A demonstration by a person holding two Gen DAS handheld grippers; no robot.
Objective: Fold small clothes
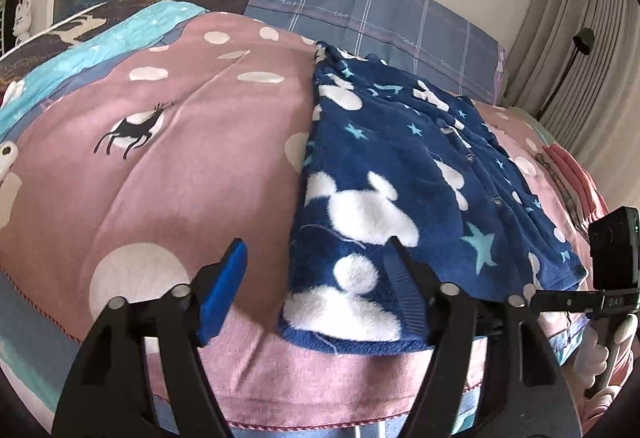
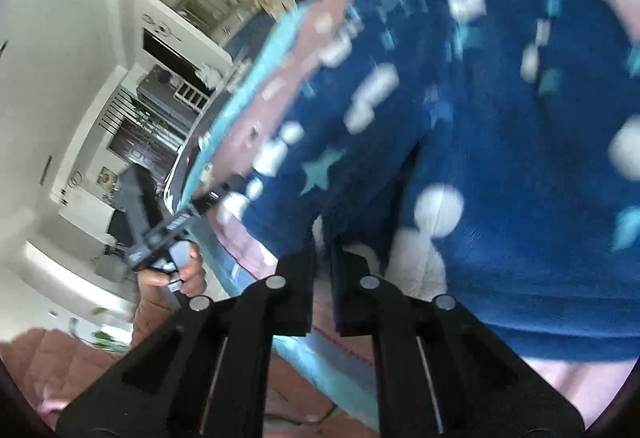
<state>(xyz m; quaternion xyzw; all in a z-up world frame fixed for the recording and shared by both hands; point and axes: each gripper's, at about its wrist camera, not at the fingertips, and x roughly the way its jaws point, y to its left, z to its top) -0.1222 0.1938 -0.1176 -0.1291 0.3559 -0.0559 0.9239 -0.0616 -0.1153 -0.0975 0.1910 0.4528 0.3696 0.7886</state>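
A dark blue fleece garment [image 1: 404, 166] with white shapes and pale stars lies spread on the pink bedspread [image 1: 168, 166], buttons showing along its right side. My left gripper [image 1: 316, 242] is open at the garment's near-left corner: its blue-padded finger [image 1: 224, 290] is over bare bedspread and the other finger [image 1: 404, 286] is over the fleece. In the blurred right wrist view, my right gripper [image 2: 322, 238] has its jaws nearly together, with the garment's [image 2: 500, 142] near edge pinched at the tips. That gripper's body [image 1: 612, 258] shows at the garment's near-right corner.
Plaid blue pillows [image 1: 380, 30] line the headboard side. A folded pink stack [image 1: 572, 174] sits at the bed's right edge, with grey curtains [image 1: 580, 18] and a lamp [image 1: 582, 40] behind. A hand [image 2: 188, 270] holds the left gripper. Shelves and a doorway lie to the left.
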